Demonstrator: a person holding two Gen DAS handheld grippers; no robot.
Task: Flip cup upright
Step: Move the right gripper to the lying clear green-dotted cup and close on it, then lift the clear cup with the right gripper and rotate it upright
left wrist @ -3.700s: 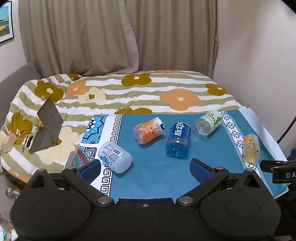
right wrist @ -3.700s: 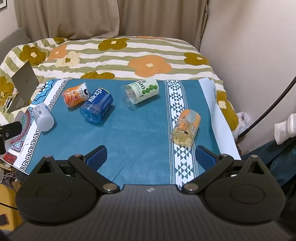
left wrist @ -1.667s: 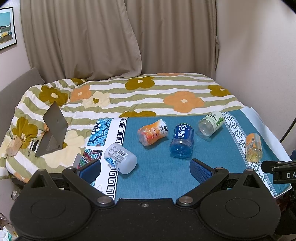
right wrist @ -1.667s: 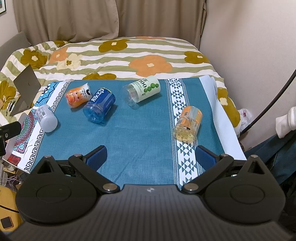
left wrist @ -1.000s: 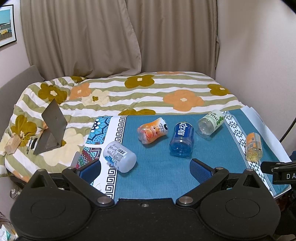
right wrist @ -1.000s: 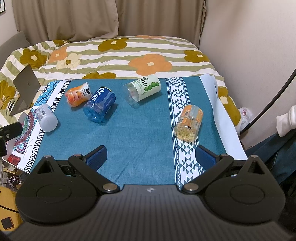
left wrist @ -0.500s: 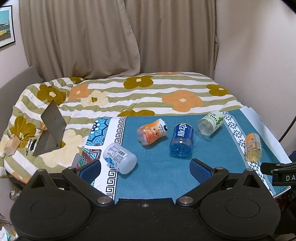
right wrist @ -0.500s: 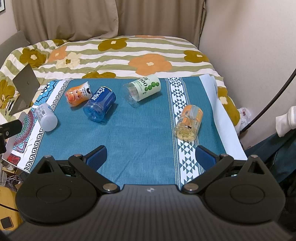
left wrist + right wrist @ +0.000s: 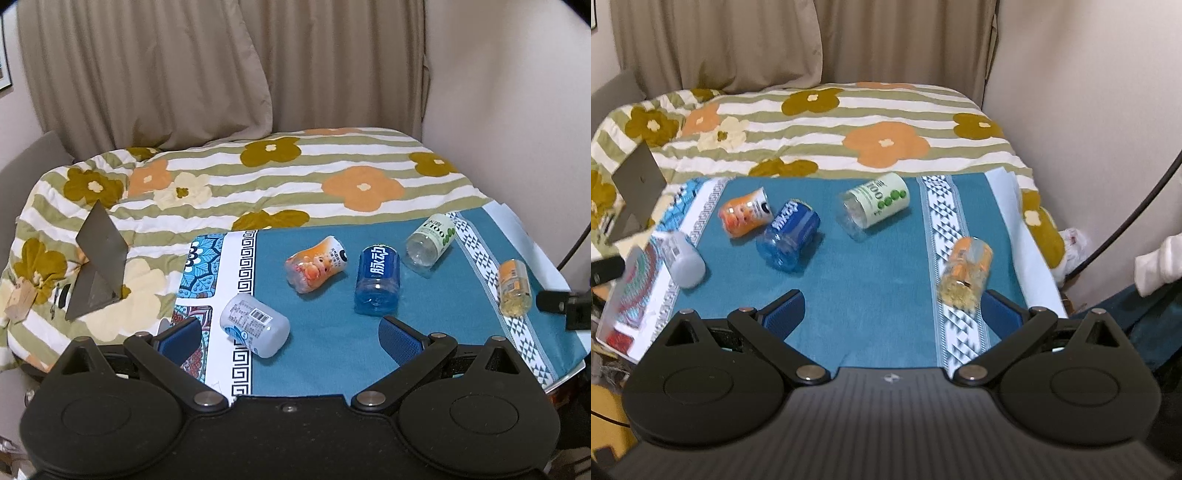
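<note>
Cups: five lie on their sides on the teal cloth [image 9: 325, 343], apart from one another.
White cup [image 9: 255, 325]: frosted, barcode label, at the cloth's left border, just ahead of the left gripper's left finger.
Pink cup [image 9: 316, 264]: clear, orange cartoon print, squat waist, left of centre.
Blue cup [image 9: 377, 280]: clear blue with white characters, centre, just right of the pink one.
Green cup [image 9: 430, 245]: pale label with green dots, clear base toward the camera, far right of centre.
Orange cup [image 9: 966, 273]: clear with orange label, on the white patterned stripe at the cloth's right side, just ahead of the right gripper's right finger.
Left gripper [image 9: 290, 334]: jaws spread wide, nothing between them, above the near edge.
Right gripper [image 9: 892, 308]: jaws spread wide, holding nothing; view slightly blurred.
Quilt [image 9: 295, 184]: striped, flowered, beyond the cloth.
Grey stand [image 9: 98, 262]: propped on the quilt at left.
Curtain [image 9: 184, 66]: beige, behind.
</note>
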